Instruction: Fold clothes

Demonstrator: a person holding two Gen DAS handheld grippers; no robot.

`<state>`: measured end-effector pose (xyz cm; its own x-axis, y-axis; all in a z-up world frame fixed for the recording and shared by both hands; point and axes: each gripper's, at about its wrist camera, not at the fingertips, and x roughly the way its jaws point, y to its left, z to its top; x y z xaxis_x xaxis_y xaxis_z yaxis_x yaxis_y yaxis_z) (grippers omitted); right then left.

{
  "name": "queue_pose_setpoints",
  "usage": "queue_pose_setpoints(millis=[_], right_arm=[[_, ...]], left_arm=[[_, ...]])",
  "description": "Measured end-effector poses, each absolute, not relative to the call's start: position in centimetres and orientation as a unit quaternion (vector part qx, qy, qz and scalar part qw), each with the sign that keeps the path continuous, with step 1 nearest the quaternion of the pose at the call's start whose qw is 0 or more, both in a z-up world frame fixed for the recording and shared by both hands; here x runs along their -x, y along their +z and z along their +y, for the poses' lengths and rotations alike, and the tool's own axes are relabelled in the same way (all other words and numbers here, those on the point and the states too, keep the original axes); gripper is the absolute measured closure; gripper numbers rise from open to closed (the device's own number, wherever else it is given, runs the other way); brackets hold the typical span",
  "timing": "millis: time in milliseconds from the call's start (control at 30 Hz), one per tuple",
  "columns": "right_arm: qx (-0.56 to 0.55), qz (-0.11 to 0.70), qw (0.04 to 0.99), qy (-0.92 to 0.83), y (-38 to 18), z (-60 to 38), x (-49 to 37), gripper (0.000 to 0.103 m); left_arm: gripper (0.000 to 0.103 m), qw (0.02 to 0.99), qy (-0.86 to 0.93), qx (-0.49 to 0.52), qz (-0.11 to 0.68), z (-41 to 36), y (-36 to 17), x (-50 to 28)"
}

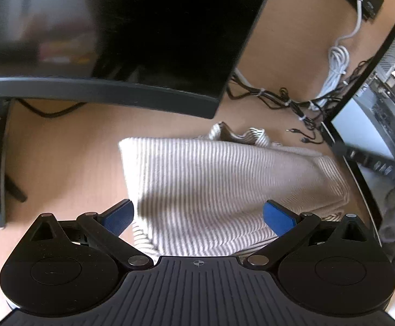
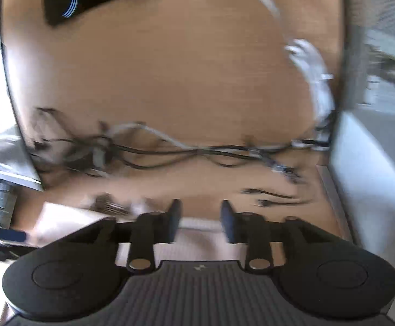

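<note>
A beige-and-white striped garment (image 1: 224, 176) lies folded on the wooden desk (image 1: 61, 163). Its collar end is bunched at the far side. My left gripper (image 1: 198, 216) hovers over the garment's near edge, open wide, and its blue pads (image 1: 118, 216) hold nothing. The right wrist view is blurred. There my right gripper (image 2: 201, 217) stands partly open over the pale cloth (image 2: 61, 220), with a clear gap between its dark fingers (image 2: 174, 217) and nothing pinched. The desk (image 2: 170, 68) stretches beyond it.
A large dark monitor (image 1: 143, 40) overhangs the desk just behind the garment. Black cables (image 1: 278, 97) and a coiled white cable (image 1: 338, 62) lie at the right, beside a second screen (image 1: 360, 125). A cable bundle (image 2: 197, 152) crosses the desk ahead of my right gripper.
</note>
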<state>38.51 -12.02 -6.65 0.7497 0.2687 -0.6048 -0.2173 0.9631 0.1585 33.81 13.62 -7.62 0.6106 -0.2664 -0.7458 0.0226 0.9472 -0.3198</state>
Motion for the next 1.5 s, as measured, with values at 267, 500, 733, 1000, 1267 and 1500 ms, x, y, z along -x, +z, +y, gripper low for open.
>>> queue_pose_setpoints(millis=[267, 500, 733, 1000, 1267, 1500], right_arm=[[-0.021, 0.39, 0.903, 0.18, -11.0, -6.7, -44.7, 0.063], [0.022, 0.4, 0.895, 0.198, -13.2, -4.0, -47.3, 0.092], [0.028, 0.351, 0.91, 0.219, -8.5, -4.3, -41.0, 0.098], [-0.013, 0.326, 0.912, 0.249, -1.6, -7.8, -24.9, 0.1], [0.036, 0.422, 0.882, 0.207, -8.0, -5.3, -15.7, 0.099], [-0.067, 0.397, 0.906, 0.13, -4.7, -11.4, -13.2, 0.04]], left_arm=[[0.0, 0.887, -0.005, 0.081, 0.455, 13.0, -6.8, -33.1], [0.0, 0.885, 0.015, 0.081, 0.458, 14.3, -5.7, -31.6], [0.0, 0.887, -0.002, 0.128, 0.443, 16.2, -4.7, -29.8], [0.0, 0.889, -0.094, 0.227, 0.387, 21.9, -2.2, -24.8], [0.0, 0.881, -0.145, 0.22, 0.392, 21.2, -1.9, -24.4], [0.0, 0.873, -0.155, 0.115, 0.449, 18.9, -3.9, -24.3]])
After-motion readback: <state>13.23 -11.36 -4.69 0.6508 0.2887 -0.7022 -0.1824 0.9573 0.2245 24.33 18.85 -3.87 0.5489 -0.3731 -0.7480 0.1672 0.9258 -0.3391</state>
